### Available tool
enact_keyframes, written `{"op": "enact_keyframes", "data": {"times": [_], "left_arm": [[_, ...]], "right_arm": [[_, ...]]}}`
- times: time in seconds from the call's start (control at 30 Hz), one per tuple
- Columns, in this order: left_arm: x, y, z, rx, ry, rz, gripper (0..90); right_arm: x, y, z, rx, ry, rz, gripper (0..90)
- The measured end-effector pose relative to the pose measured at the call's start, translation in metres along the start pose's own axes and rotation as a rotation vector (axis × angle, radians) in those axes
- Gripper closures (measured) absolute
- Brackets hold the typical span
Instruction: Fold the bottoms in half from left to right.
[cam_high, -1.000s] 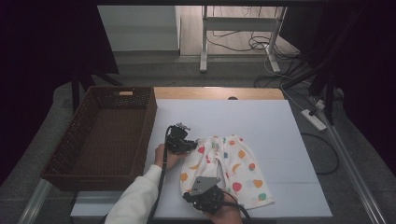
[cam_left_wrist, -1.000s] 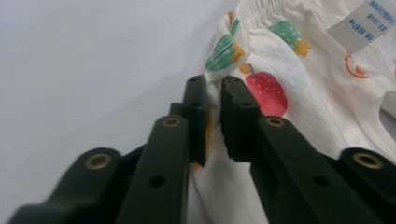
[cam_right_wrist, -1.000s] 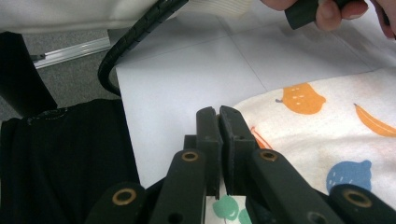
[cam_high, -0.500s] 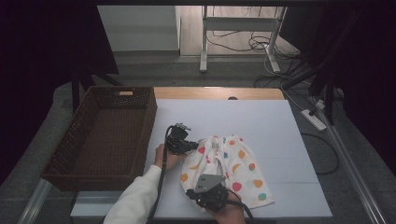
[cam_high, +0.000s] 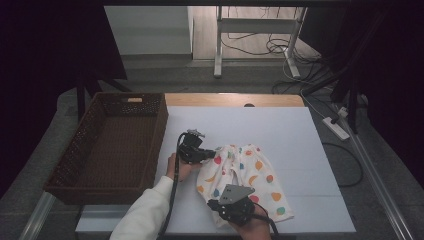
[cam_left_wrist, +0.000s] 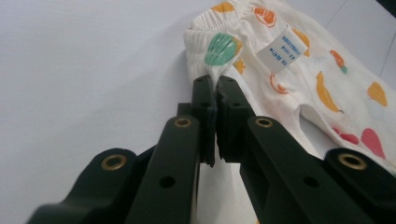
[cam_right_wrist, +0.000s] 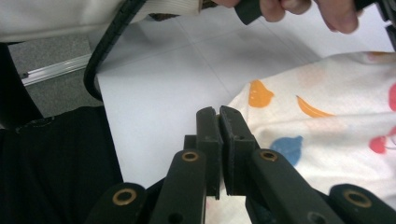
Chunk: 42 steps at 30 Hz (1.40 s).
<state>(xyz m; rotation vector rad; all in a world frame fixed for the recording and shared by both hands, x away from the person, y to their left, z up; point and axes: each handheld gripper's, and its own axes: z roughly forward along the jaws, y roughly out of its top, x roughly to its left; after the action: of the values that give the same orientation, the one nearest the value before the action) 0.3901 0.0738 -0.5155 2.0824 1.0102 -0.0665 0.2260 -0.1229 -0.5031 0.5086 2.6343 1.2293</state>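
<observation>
Cotton shorts (cam_high: 243, 179), cream with a fruit print and a sewn-in label (cam_left_wrist: 282, 48); lying flat on the white tabletop (cam_high: 280, 125), toward its near edge and right of the wicker basket (cam_high: 112, 145).

Left claw (cam_left_wrist: 215, 84): jaws pressed together on a fold of fabric at the waistband corner, beside the green print. The waistband runs up and away from the jaw tips.

Right claw (cam_right_wrist: 218, 114): jaws pressed together at the hem corner nearest the tabletop's near edge; cloth appears pinched between them, though the caught fold is barely visible. The rest of the garment spreads to the right of the jaws.

Handling note, a judgement: the step looks like lifting or folding by two corners. Keep both pinches firm, raise the claws together and level, and hold the cloth lightly taut so that neither thin fold slips free.
</observation>
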Motion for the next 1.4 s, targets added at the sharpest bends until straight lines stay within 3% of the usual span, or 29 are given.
{"op": "enact_keyframes", "data": {"times": [0.43,0.9,1.4], "left_arm": [[-0.005,0.002,-0.006,-0.024,-0.058,-0.018,86.8],[-0.01,0.006,-0.006,-0.034,-0.08,-0.023,86.7],[-0.014,0.009,-0.007,-0.052,-0.091,-0.04,86.5]], "right_arm": [[-0.01,-0.012,-0.021,-0.014,-0.044,0.03,86.6],[-0.02,-0.025,-0.041,-0.009,-0.082,0.074,86.6],[-0.023,-0.036,-0.068,-0.046,-0.127,0.105,86.6]]}}
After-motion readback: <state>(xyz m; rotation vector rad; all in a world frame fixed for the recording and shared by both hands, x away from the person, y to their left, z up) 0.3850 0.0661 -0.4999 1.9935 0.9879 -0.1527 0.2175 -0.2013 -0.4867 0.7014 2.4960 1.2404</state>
